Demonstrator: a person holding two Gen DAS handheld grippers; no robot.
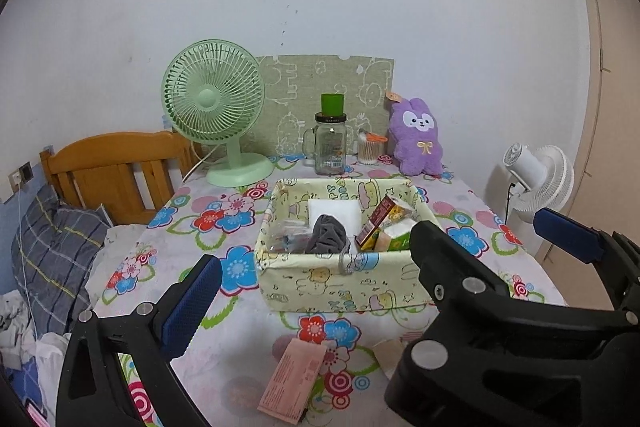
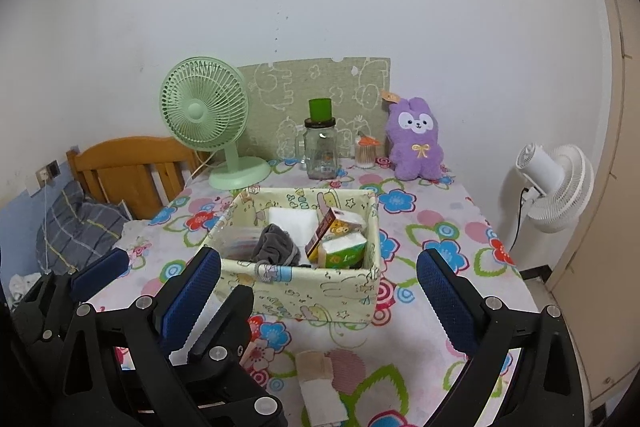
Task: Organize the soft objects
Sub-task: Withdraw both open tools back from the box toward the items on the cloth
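Where cloth [image 2: 276, 247] lies: crowded basket [image 2: 320, 291].

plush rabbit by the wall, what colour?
Purple plush rabbit, white face, yellow bow; clearest in right wrist view.

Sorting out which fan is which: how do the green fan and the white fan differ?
The green fan stands on the table by the wall; the white fan stands off the table's right side. The green fan faces the camera; the white fan shows its back. Both have round grilles.
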